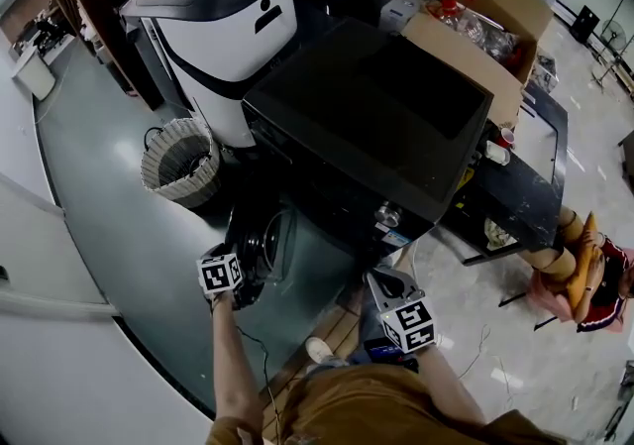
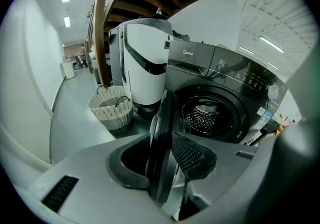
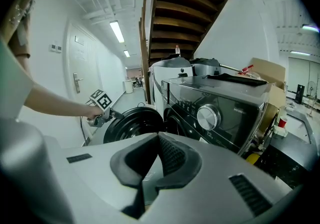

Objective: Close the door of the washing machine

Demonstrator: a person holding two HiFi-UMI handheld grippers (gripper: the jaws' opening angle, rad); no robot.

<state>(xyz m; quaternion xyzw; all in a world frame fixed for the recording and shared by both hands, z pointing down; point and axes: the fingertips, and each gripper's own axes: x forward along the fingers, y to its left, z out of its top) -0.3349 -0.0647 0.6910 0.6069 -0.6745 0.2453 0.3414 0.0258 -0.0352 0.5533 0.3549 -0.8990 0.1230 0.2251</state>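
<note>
on one open door [image 2: 165, 111], left claw [image 2: 162, 143]

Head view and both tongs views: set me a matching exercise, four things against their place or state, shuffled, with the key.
Things:
1. washing machine door
2. woven basket
3. cardboard box
4. right tongs

Place or state:
A. jaws together, nothing between them
B. on the floor beside the white appliance
C. swung open, its rim between the jaws of the left tongs
D. behind the washing machine, flaps open

Pairs: 1-C, 2-B, 3-D, 4-A
</note>
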